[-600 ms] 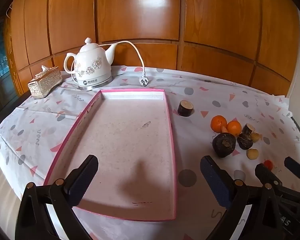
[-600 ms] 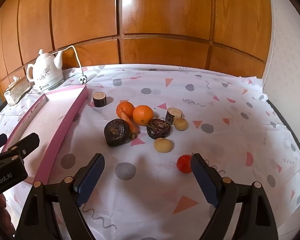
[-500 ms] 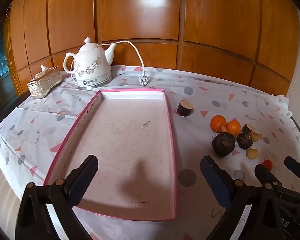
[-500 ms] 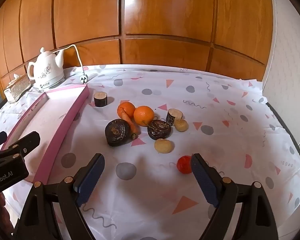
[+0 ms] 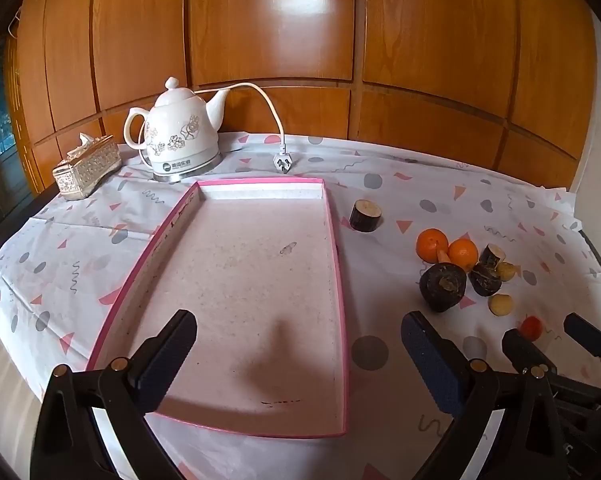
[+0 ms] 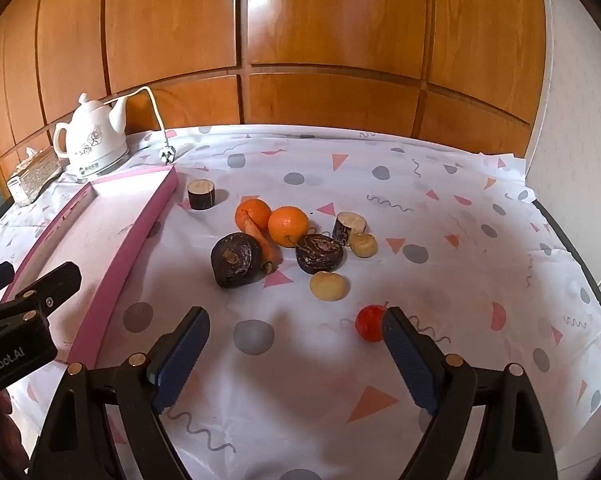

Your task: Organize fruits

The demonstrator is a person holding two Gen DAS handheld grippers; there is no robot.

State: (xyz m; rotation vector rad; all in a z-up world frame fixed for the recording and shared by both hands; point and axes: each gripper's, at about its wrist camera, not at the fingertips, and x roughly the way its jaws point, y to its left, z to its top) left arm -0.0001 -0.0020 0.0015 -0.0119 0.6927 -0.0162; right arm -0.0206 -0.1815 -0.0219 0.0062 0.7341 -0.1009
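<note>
A shallow pink-rimmed tray point(image 5: 332, 240) lies empty on the tablecloth; it also shows in the right wrist view point(image 6: 140, 216). To its right sits a cluster: two oranges point(image 6: 287, 224), a carrot point(image 6: 260, 240), two dark round fruits point(image 6: 236, 260), two pale small ones point(image 6: 328, 286), cut dark stubs point(image 6: 200, 194) and a small red fruit point(image 6: 370, 322). My left gripper point(image 5: 298, 344) is open and empty over the tray's near end. My right gripper point(image 6: 296, 340) is open and empty, its right finger beside the red fruit.
A white kettle point(image 5: 180, 136) with a loose cord and plug point(image 5: 282, 162) stands behind the tray. A tissue box point(image 5: 86, 166) sits at the far left. Wood panelling backs the table; a white wall point(image 6: 572, 120) stands at the right.
My right gripper has moved slightly forward and right, so its right finger is now next to the red fruit. The left gripper has barely moved.
</note>
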